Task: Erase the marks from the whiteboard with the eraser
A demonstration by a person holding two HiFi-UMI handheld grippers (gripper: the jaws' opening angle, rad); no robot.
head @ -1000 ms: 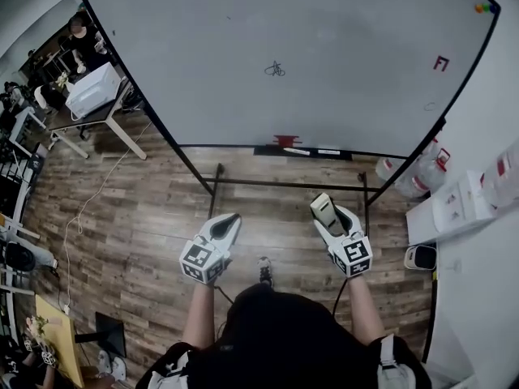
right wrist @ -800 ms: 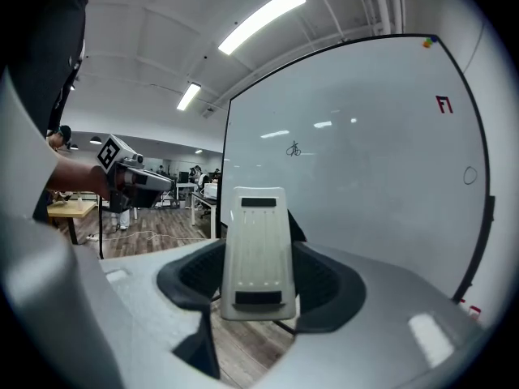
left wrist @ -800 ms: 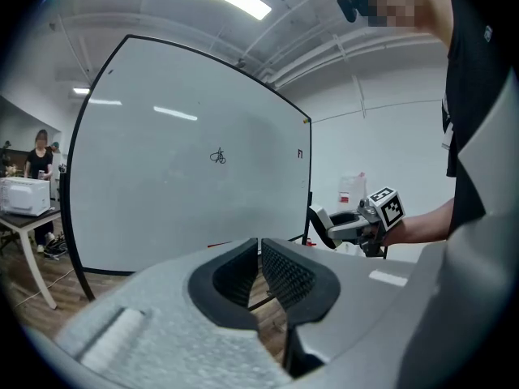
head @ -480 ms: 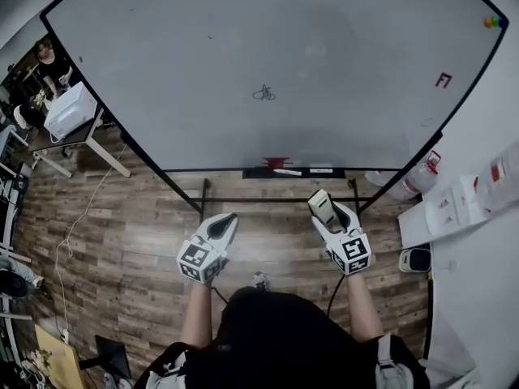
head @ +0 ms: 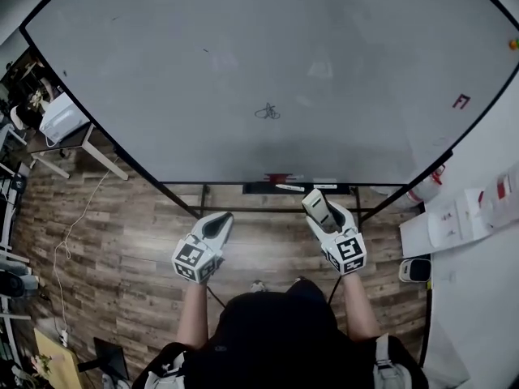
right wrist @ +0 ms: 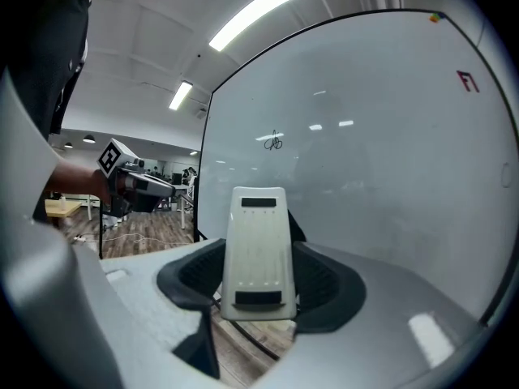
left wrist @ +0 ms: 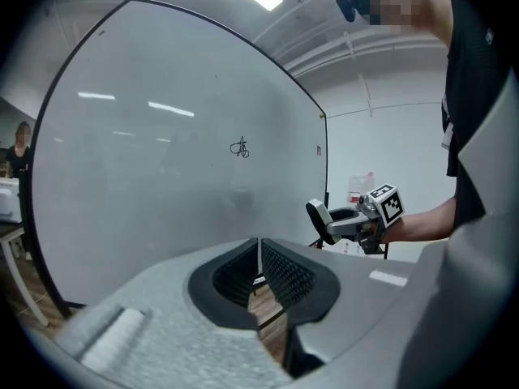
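Where the eraser (right wrist: 258,250) sits: between the jaws of the right gripper (right wrist: 259,259), pinched on both sides, with its pale back to that gripper's camera and its top end standing past the jaw tips. It hangs in the air in front of the whiteboard (head: 243,47), apart from its face.
Right gripper: clamped on the eraser. In the head view it is held just below the board's bottom edge, right of the middle.
Left gripper (left wrist: 259,259): jaws pressed together with nothing between them. It is held about level with the right one, left of the middle and below the bottom edge.
Whiteboard: black-framed and mostly bare. It fills the upper part of the head view.
Scribble (head: 268,113): a small black mark near the board's middle, above and between the two grippers.
Red mark (head: 461,101): close to the board's right edge, well apart from the scribble.
Magnets (right wrist: 438,16): small coloured dots at the top right corner.
Tray (head: 255,189): a dark strip along the middle of the bottom edge. A white pen (head: 289,188) lies on it, and a red object (head: 276,177) sits near its left end.
Floor (head: 122,233): wood planks under both grippers.
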